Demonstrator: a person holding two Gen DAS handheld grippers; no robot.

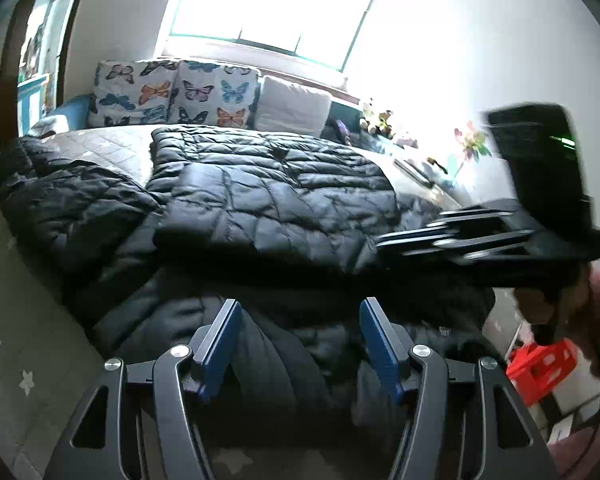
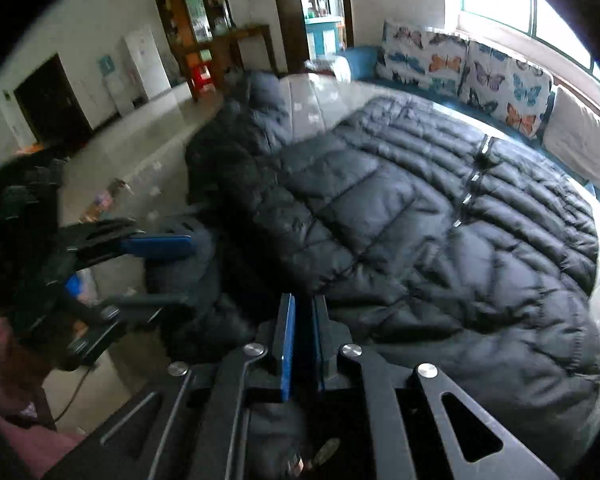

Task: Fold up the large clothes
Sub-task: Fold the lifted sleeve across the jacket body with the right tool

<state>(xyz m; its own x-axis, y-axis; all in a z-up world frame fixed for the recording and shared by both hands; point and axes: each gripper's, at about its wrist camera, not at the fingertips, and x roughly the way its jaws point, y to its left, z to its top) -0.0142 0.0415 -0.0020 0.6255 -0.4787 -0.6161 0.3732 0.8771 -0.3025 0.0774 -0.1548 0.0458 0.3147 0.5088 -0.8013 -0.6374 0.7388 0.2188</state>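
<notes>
The left hand-held gripper [image 1: 300,344] hovers with its blue pads parted over the near edge of the black quilted puffer coat [image 1: 268,196], gripping nothing. The right hand-held gripper [image 2: 302,344] is closed and empty above the same coat, which lies spread across the bed [image 1: 112,142] before 2 butterfly-print cushions [image 1: 172,92].
</notes>
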